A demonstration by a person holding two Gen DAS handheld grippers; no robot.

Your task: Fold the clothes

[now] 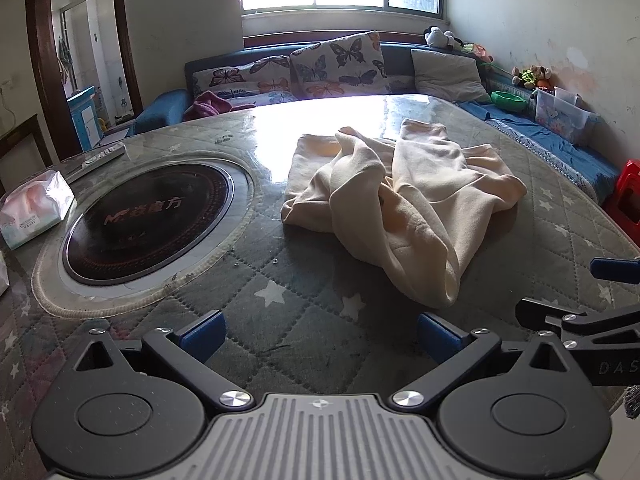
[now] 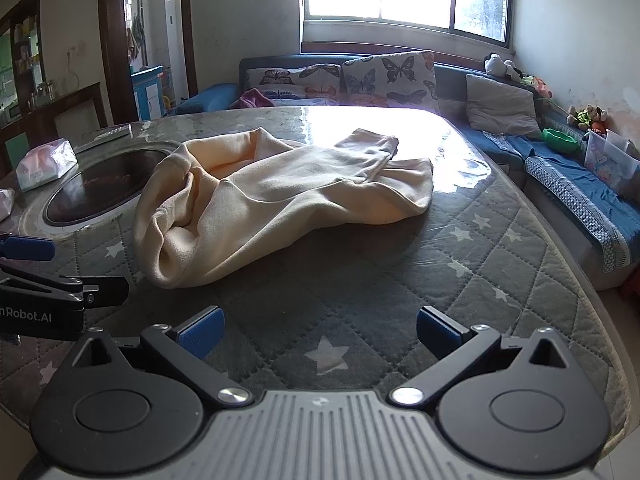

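Note:
A cream-coloured garment [image 1: 404,196] lies crumpled in a heap on the quilted grey star-patterned table cover [image 1: 280,320]. In the right wrist view the garment [image 2: 280,196] lies ahead and slightly left. My left gripper [image 1: 320,336] is open and empty, hovering above the cover short of the garment. My right gripper [image 2: 318,332] is open and empty, also short of the garment. The right gripper shows at the right edge of the left wrist view [image 1: 592,296]; the left gripper shows at the left edge of the right wrist view [image 2: 44,268].
A round black induction hob [image 1: 148,220] is set into the table at the left. A tissue pack [image 1: 32,208] and a remote [image 1: 100,160] lie at the far left. A sofa with butterfly cushions [image 1: 340,64] runs behind the table. A red stool [image 1: 628,196] stands at right.

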